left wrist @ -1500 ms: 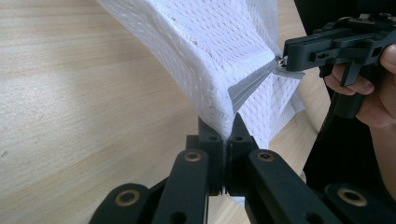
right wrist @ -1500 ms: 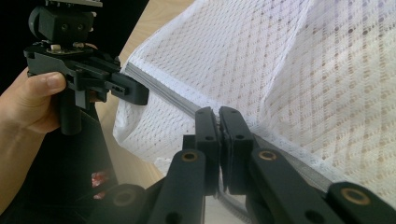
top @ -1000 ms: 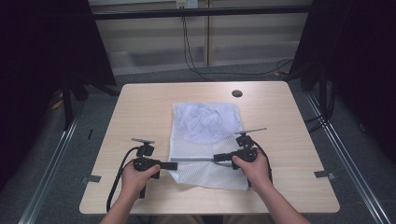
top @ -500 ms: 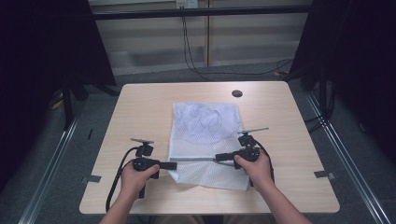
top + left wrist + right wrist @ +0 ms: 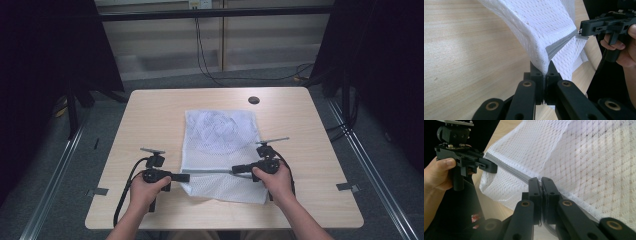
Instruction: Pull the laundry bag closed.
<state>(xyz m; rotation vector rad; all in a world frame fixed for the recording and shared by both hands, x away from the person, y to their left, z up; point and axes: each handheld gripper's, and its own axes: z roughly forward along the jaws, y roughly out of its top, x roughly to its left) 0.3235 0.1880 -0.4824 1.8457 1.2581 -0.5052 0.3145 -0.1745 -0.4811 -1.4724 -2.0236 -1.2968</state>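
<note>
On the wooden surface we've got a white mesh laundry bag lying flat, centre to near edge, w/ something pale bundled inside its far half. Our left gripper is clamped on the bag's left edge at the grey zipper strip; the right gripper is pinched on the same strip further along, prob. at the slider, though we can't tell for sure. Both sets of jaws are closed tight on fabric, as the left gripper view and right gripper view show.

Step, as we judge it: bracing one end of the zip while the other end gets drawn, i.e. opening or closing the bag. Next move needs the left held firm as anchor and the right pulled straight along the strip, keeping it taut so the mesh doesn't bunch.

Pose: both forearms come in low from the near edge, hands wrapped round the handles, grippers level and pointing inward at each other.
</note>
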